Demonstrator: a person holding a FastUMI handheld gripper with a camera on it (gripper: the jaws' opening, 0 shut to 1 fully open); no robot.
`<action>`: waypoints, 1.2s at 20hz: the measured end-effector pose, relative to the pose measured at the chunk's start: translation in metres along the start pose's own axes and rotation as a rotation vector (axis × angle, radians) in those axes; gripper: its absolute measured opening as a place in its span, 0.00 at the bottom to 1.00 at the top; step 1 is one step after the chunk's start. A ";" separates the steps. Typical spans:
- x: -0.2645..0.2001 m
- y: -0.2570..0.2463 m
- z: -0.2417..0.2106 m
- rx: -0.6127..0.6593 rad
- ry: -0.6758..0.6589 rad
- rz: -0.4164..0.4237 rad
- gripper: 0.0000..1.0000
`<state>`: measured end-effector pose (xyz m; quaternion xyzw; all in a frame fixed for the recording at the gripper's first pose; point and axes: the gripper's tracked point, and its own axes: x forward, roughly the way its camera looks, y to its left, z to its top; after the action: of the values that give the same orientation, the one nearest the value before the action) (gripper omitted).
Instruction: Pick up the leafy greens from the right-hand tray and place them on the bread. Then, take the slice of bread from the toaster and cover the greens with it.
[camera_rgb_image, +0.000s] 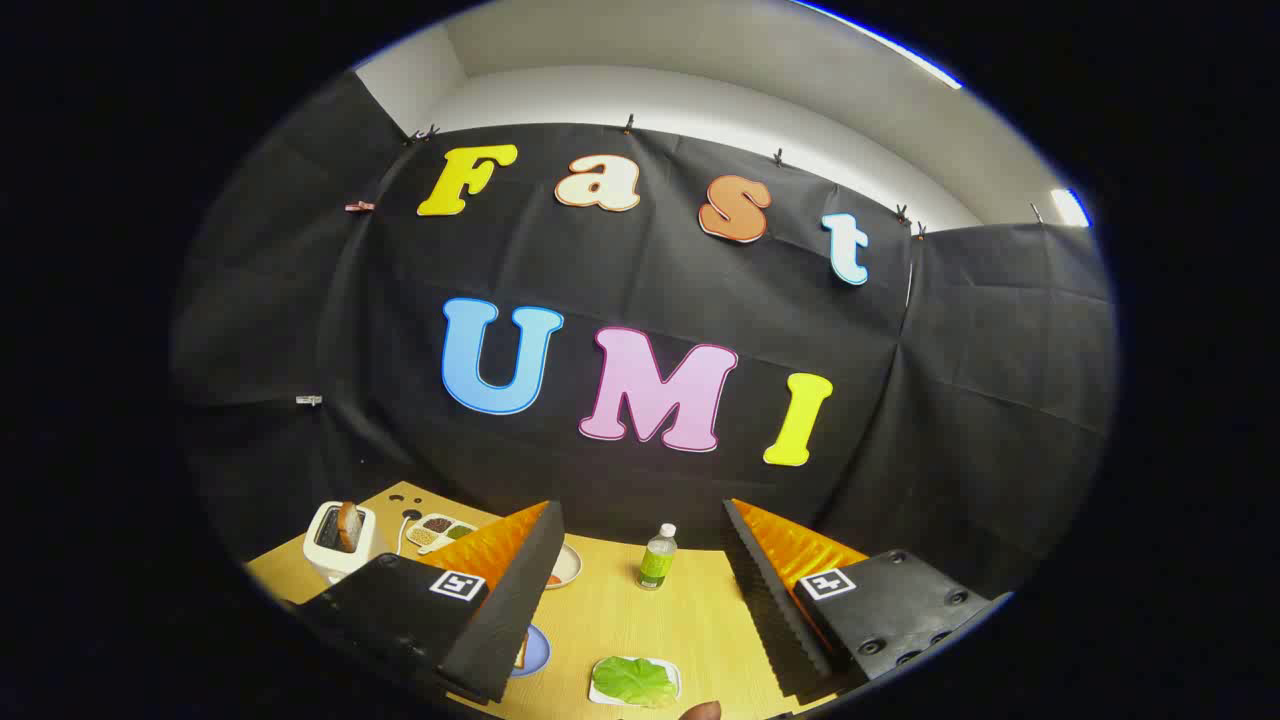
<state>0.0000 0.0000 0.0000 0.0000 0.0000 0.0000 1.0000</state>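
My gripper (640, 530) hangs above the wooden table (690, 620) with its fingers wide apart and nothing between them. Below and between the fingers, a green leaf (634, 680) lies on a small white tray (672, 672). A blue plate (535, 650) peeks out from behind the left finger (510, 600); the bread on it is mostly hidden. Beyond the left finger stands a white toaster (338, 545) with a brown slice of bread (349, 525) sticking up from its slot.
A small bottle (657, 557) with a green label stands on the table between the fingers, further off. A divided white dish (440, 528) with grains and a white plate (566, 566) sit behind the left finger. A fingertip of a person (700, 711) shows below the tray.
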 end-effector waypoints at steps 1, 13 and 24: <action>0.000 0.000 -0.001 0.002 0.005 -0.003 0.97; -0.007 -0.003 -0.001 0.019 0.006 -0.017 0.97; 0.009 0.015 -0.037 0.056 0.095 0.111 0.97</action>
<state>0.0087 0.0146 -0.0367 0.0279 0.0476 0.0552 0.9970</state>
